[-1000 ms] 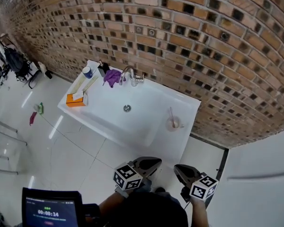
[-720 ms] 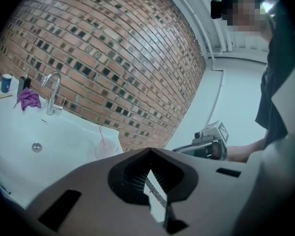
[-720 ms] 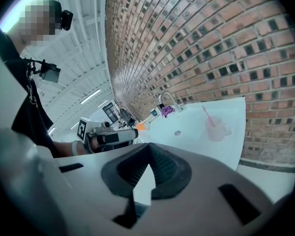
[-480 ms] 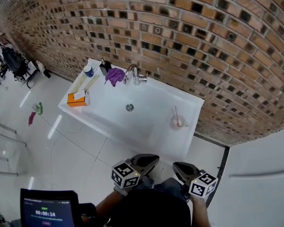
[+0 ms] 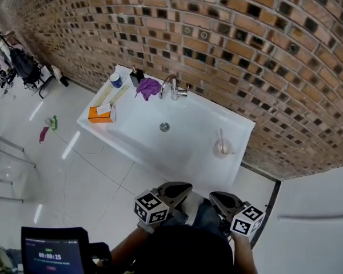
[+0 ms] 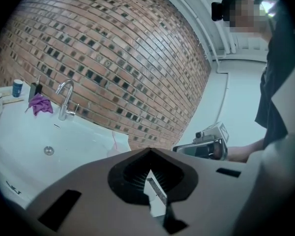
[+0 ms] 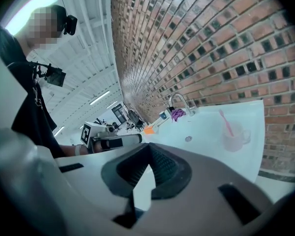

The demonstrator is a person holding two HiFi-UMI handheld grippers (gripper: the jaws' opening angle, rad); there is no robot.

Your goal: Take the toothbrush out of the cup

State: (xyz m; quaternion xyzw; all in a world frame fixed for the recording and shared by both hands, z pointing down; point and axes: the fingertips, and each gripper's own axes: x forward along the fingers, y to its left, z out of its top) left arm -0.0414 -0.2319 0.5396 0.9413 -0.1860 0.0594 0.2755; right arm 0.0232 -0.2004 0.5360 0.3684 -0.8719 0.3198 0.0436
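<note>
Pink toothbrush leans in the translucent cup by the right edge of the white surface, and both tools hang well short of it: left hand-held gripper and right hand-held gripper are each clenched on nothing. The risk, I'd say: a sideways pull on that thin handle tips the light cup, or the brush slips the pinch. Tap and purple cloth sit at the back edge, orange box at the left edge; brick wall behind, glossy tiled floor below.
</note>
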